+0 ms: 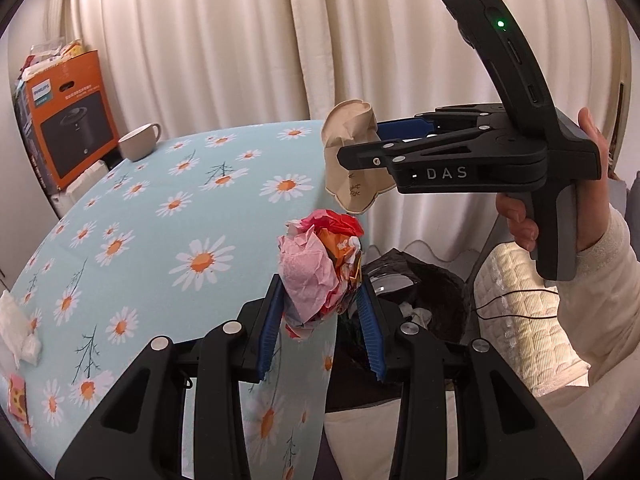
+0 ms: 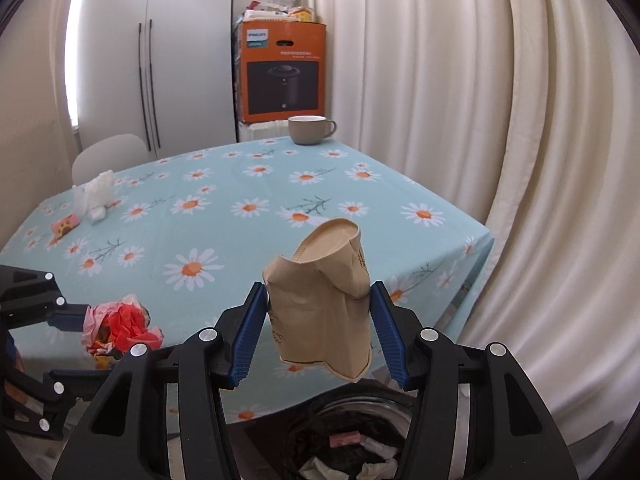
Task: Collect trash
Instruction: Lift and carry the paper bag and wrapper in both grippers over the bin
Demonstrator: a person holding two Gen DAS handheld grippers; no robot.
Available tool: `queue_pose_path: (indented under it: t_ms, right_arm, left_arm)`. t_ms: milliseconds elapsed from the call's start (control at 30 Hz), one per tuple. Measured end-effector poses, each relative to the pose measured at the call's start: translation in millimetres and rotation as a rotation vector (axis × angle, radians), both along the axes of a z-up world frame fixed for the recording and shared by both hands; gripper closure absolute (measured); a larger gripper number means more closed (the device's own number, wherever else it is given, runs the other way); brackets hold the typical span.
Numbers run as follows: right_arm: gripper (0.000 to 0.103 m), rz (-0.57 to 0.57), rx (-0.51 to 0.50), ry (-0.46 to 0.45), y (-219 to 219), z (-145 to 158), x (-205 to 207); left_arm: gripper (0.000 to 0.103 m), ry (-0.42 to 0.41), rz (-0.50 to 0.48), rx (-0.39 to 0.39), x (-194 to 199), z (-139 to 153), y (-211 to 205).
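Brown paper cup [image 2: 320, 300] upright, mouth down

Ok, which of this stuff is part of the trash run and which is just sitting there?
Job:
- paper wad in left gripper
- crushed cup in right gripper
- bin
- white tissue and small wrapper, probably trash, on the tablecloth

Lying about:
- mug
- orange box
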State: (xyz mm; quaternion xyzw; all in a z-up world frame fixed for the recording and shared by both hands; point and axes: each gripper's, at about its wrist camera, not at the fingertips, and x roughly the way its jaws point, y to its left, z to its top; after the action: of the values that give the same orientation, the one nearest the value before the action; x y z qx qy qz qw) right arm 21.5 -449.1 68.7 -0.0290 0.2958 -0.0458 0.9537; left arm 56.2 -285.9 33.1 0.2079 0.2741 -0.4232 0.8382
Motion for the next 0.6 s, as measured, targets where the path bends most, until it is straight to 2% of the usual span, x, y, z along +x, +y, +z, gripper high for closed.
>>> queue_pose_path:
  t_ms: [67,167,267,400,600]
  right_arm:
    - [0.053,-0.037,0.008,0.016,-12.5,-10.3,-3.8]
    - [0.053,-0.08,0.011,0.065,-29.0,-30.2,-6.3]
    - [0.053,-0.118,0.011,0.137,-47.3,-56.2,-8.0]
    - [0.053,-0.162,0.02,0.257,-73.0,-100.9,-10.8]
    - [0.053,-0.212,0.048,0.387,-101.5,-157.5,-20.5]
  left_arm:
    - [0.065,-0.003,-0.002,0.017,-0.1,-5.0,-15.4]
    - [0.065,0.015,-0.062,0.026,-3.5,-12.0,-35.3]
    - [0.065,-0.02,-0.088,0.052,-9.1,-16.8,-53.6]
    - [0.065,0.009,-0.157,0.078,-13.7,-24.0,-74.2]
    - [0.065,0.084,-0.239,0.143,-13.3,-55.1,-102.3]
